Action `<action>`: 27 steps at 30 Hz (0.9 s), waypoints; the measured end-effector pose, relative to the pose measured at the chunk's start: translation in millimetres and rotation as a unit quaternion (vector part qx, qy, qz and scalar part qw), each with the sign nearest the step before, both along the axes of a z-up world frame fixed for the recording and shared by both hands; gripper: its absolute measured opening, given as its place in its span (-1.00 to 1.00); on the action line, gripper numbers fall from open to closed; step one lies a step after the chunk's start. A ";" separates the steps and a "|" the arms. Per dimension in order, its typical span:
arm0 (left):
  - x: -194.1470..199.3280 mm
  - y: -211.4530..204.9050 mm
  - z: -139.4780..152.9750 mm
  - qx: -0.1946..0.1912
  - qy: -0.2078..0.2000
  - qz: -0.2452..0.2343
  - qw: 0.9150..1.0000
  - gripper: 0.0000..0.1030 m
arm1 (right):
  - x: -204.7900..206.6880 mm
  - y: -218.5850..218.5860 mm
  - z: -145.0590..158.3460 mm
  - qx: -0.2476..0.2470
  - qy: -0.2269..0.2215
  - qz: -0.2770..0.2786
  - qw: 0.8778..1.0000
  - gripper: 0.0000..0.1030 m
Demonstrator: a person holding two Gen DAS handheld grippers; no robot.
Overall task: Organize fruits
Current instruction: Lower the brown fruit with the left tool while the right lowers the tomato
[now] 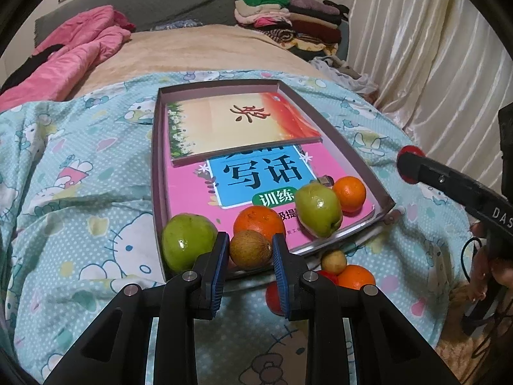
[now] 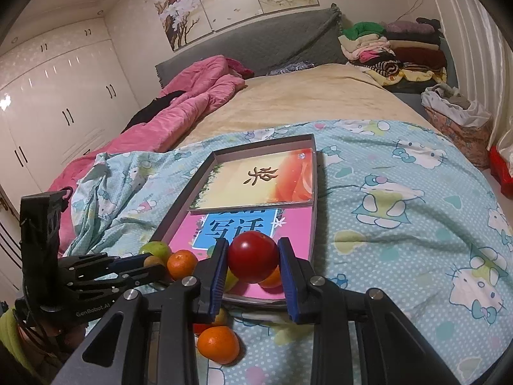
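My left gripper [image 1: 250,252] is shut on a small brown round fruit [image 1: 250,249] over the near edge of a shallow tray [image 1: 155,160]. In the tray's near end lie two green fruits [image 1: 187,242] [image 1: 317,210] and two oranges [image 1: 259,221] [image 1: 349,193]. My right gripper [image 2: 253,263] is shut on a dark red round fruit [image 2: 253,256], held above the tray's near right corner. On the bedsheet in front of the tray sit an orange [image 2: 218,344], a small yellowish fruit [image 1: 334,261] and a red fruit [image 1: 274,298]. The right gripper [image 1: 408,165] shows at the right of the left wrist view.
Two books [image 1: 243,125] line the tray floor. The tray lies on a blue cartoon-print sheet [image 1: 80,192] over a bed. A pink quilt [image 1: 80,51] is at the far left and stacked clothes [image 1: 288,22] at the far right. A curtain [image 1: 433,64] hangs on the right.
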State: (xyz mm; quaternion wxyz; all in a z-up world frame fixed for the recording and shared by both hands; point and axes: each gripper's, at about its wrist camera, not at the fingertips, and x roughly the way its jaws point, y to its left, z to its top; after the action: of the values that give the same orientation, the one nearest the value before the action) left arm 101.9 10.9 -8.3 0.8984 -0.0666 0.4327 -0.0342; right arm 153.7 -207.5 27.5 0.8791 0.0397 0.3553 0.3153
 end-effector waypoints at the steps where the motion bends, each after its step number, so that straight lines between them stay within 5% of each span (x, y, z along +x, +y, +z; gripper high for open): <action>1: 0.2 -0.2 0.0 0.000 0.000 0.000 1.000 -0.46 | 0.0 -0.9 0.2 0.001 -0.001 -0.001 1.000 -0.39; 27: 9.4 -2.0 -7.1 0.004 0.010 -0.003 1.000 -0.46 | 4.3 12.3 -20.2 -0.070 0.006 0.001 0.998 -0.39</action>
State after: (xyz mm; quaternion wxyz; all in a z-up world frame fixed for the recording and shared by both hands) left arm 111.3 8.9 -15.5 0.8944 -0.0620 0.4417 -0.0344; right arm 157.9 -195.2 7.3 0.8773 -0.0206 0.3816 0.2904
